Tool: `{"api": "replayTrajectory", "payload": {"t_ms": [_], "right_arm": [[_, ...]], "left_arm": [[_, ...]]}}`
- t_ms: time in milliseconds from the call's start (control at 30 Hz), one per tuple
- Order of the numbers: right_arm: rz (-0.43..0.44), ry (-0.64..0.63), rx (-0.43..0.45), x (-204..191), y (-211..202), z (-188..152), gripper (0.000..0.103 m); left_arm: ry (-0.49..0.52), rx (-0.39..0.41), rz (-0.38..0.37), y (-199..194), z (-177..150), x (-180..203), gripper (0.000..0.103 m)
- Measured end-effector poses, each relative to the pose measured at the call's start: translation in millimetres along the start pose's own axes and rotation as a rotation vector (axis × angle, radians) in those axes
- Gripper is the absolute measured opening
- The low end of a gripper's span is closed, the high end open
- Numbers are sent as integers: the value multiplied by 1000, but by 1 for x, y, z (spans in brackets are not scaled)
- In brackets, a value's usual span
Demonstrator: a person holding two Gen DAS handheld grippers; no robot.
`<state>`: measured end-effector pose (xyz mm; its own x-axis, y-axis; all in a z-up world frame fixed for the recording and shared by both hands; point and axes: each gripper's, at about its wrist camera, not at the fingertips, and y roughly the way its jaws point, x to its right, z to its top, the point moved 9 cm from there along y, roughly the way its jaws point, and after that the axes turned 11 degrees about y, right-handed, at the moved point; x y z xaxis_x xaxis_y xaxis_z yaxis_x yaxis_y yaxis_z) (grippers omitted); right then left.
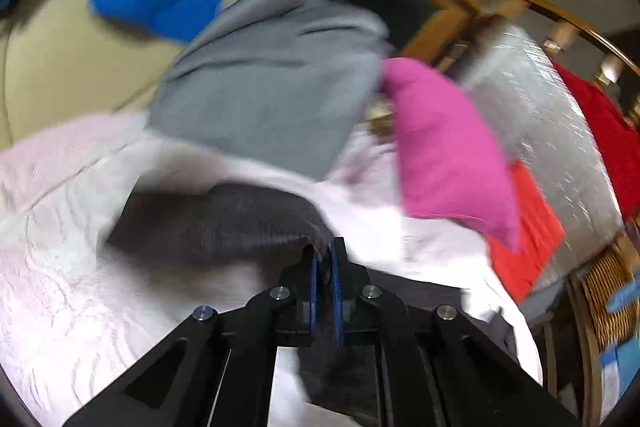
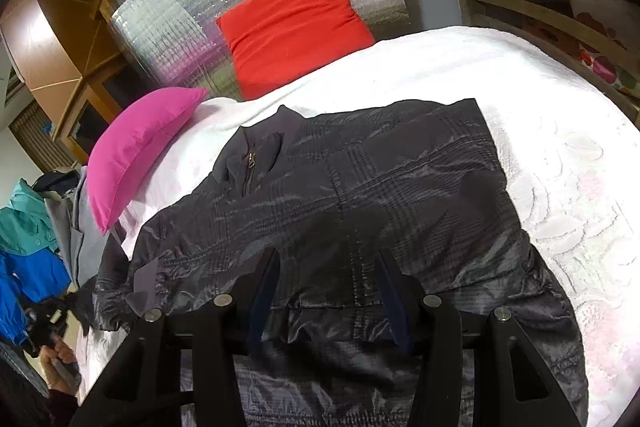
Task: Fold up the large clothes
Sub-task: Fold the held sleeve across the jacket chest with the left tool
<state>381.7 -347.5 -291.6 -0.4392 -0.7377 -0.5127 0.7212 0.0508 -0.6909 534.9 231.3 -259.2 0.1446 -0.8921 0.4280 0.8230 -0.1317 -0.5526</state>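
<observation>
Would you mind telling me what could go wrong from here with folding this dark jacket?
The left gripper pinches only a small edge of the dark jacket, so the slick fabric may slip out. The right gripper is open above it, leaving that side unheld. The pulled cloth might brush the pink pillow nearby.

Pink pillow (image 2: 136, 147) beside red cushion (image 2: 294, 27) on white bedspread (image 2: 560, 155).

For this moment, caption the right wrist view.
Open right gripper hovers over dark plaid jacket spread on white bedspread, pink pillow nearby.
</observation>
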Motion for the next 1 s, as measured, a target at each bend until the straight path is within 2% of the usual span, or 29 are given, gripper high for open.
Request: {"api": "replayTrajectory", "payload": {"t_ms": [67, 200, 333, 467, 500, 600, 733, 800, 900, 1000], "right_arm": [[4, 4, 5, 1, -4, 1, 52], [7, 11, 19, 5, -11, 5, 52], [12, 25, 35, 14, -20, 10, 52], [13, 52, 54, 28, -30, 19, 52], [15, 61, 57, 32, -33, 21, 52], [16, 86, 65, 44, -39, 27, 52], [32, 127, 64, 58, -45, 34, 52], [39, 147, 60, 62, -46, 36, 52], [49, 159, 47, 63, -44, 38, 52], [56, 163, 35, 61, -43, 35, 52]], "left_arm": [[51, 31, -40, -15, 3, 29, 6], [218, 75, -133, -42, -8, 117, 6], [344, 54, -235, -54, -41, 190, 6], [447, -6, -332, -57, -85, 252, 5], [476, -37, -361, -56, -102, 269, 5], [552, -97, -388, -49, -143, 303, 5], [614, -204, -421, -35, -197, 331, 5], [644, -272, -428, -27, -225, 339, 5], [688, -424, -415, -10, -270, 339, 5], [658, -555, -402, -4, -287, 324, 7]]}}
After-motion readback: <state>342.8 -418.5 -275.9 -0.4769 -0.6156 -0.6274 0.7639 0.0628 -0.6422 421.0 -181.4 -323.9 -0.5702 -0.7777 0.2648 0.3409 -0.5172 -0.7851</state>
